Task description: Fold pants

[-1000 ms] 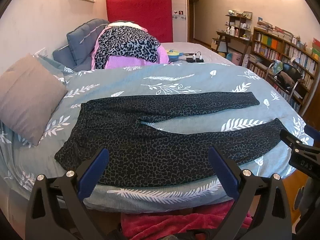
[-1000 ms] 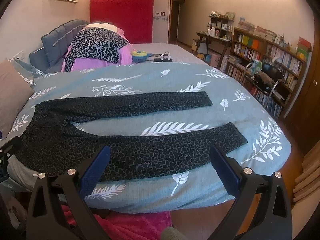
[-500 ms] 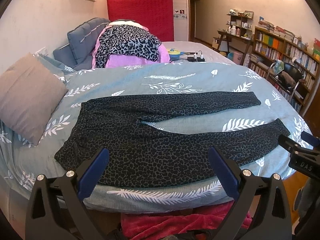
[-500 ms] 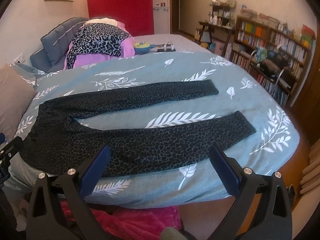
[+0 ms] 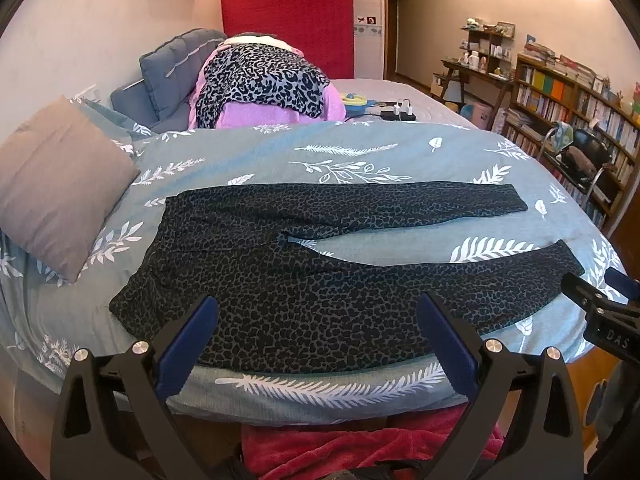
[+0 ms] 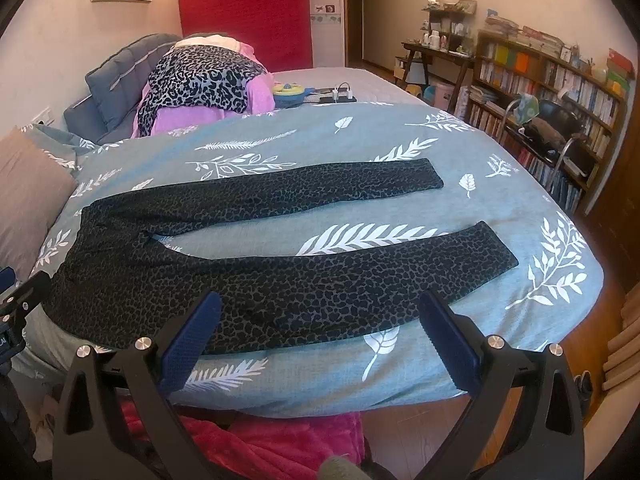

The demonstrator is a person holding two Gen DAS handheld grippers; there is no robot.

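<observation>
Two grippers hang above the near edge of the bed, neither touching cloth. The left gripper [image 5: 316,332] has its jaws spread wide and empty, poised over the hip and thigh part of the pants [image 5: 304,264]. The right gripper [image 6: 318,330] is likewise spread wide and empty, over the near leg between knee and hip. A red blanket [image 6: 264,440] lies bunched below the bed edge, just under both tools.

Beyond the jaws, the pants lie flat on the teal leaf-print duvet [image 5: 360,152], waistband to the left near a tan pillow [image 5: 56,184], both legs running right and splayed apart in a narrow V, with bare duvet between them. The near leg's cuff [image 6: 496,252] ends close to the bed's right side; the far leg's cuff [image 6: 428,172] sits further back.

The step in hand looks like the first fold, near leg over far leg. It would go best with the left jaws taking the near waistband corner and the right jaws the near cuff, pinching both layers, lifting together and carrying the edge straight back so seams meet. An uneven lift would likely twist the stretchy fabric.

Farther off, a leopard-print garment [image 5: 260,76] sits heaped on pink cloth against the headboard.
</observation>
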